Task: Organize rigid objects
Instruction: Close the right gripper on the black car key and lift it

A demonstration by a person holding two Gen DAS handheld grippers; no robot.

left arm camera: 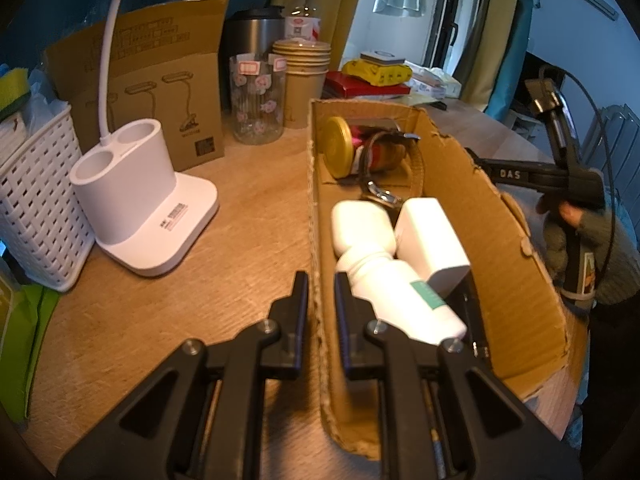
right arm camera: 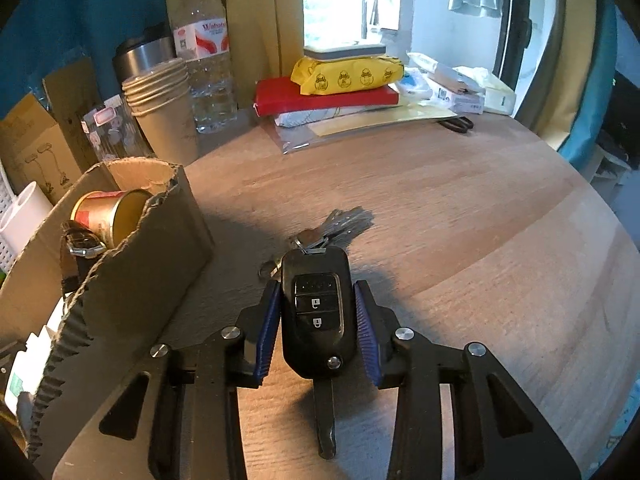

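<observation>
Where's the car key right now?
In the right wrist view the car key lies on the wooden table, between the open fingers of the right gripper, just right of the cardboard box.

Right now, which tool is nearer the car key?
Right. The right tool straddles the car key on the table; the left tool straddles the cardboard box wall, away from it.

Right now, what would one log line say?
left hand-held gripper: astride brown cardboard box wall | right hand-held gripper: open around black car key fob on wooden table
</observation>
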